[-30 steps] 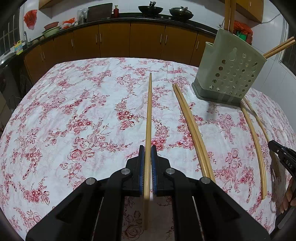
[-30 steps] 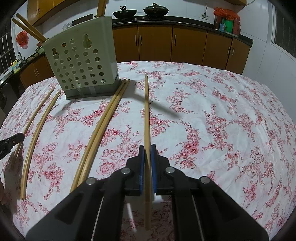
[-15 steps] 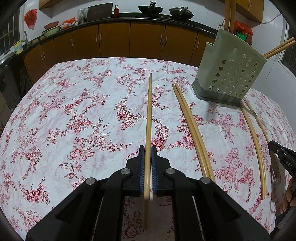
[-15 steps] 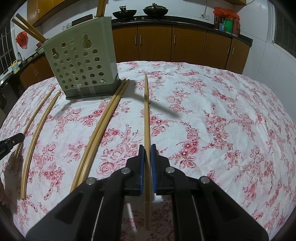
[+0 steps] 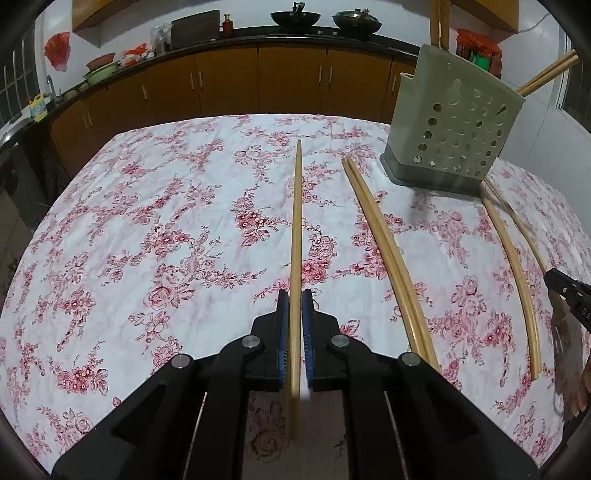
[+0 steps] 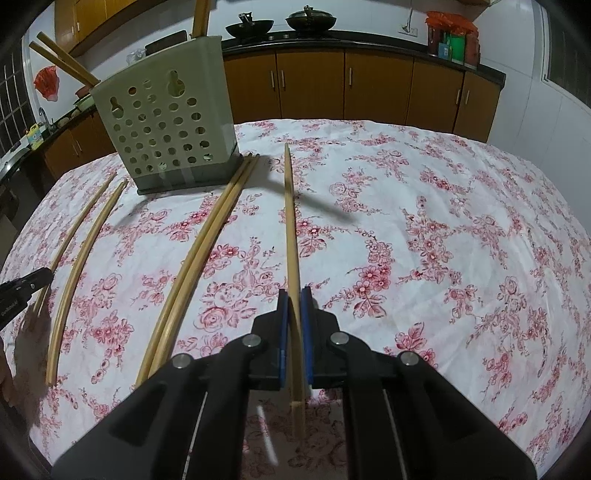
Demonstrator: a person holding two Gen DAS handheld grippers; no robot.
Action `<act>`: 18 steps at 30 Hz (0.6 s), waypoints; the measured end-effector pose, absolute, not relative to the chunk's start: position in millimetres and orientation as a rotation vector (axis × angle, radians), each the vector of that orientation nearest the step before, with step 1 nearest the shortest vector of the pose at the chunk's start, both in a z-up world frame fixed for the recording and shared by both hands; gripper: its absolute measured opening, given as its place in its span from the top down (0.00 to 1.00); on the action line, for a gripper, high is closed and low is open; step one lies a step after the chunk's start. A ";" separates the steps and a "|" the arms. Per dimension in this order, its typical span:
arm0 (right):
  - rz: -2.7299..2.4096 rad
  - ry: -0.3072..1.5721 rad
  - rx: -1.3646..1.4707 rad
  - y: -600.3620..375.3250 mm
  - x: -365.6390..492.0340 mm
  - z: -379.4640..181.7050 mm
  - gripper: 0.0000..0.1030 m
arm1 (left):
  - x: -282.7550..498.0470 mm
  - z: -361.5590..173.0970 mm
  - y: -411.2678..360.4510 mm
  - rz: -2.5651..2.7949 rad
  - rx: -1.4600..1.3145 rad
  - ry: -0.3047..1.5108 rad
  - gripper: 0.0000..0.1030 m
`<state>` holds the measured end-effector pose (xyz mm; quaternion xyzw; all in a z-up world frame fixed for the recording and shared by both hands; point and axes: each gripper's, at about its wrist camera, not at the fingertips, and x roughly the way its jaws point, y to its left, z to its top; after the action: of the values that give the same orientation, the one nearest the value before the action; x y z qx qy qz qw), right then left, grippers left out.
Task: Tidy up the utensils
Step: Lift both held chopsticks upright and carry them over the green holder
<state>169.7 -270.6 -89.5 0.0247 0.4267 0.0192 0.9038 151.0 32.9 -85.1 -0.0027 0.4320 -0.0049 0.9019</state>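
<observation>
Left wrist: chopstick (image 5: 295, 229) between fingers (image 5: 282, 332)

Nothing visibly changes: each gripper clamps its chopstick exactly as before, and the table's other items lie unmoved.

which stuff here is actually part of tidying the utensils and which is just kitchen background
Part of the job:
left gripper and right gripper, each shut on a chopstick
loose chopsticks on the tablecloth
green holder

Background:
woks
cabinets
floral tablecloth
</observation>
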 end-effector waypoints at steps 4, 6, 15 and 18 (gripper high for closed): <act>0.037 0.854 0.053 -274.5 167.0 -78.0 0.92 | 150.7 -82.3 34.0 -0.025 -0.003 0.902 0.93; 0.036 0.801 0.060 -278.2 162.5 -60.0 0.92 | 148.0 -69.7 35.6 -0.047 -0.018 0.872 0.93; 0.026 0.578 0.102 -293.9 143.6 15.8 0.92 | 139.5 10.8 38.2 -0.101 -0.089 0.662 0.93; 0.025 0.527 0.117 -297.4 138.1 32.1 0.92 | 137.8 31.5 42.1 -0.109 -0.134 0.608 0.93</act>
<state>138.1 -297.4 32.1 0.0577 0.2601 0.0123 0.9638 137.8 42.1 31.5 -0.0658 0.2990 -0.0538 0.9504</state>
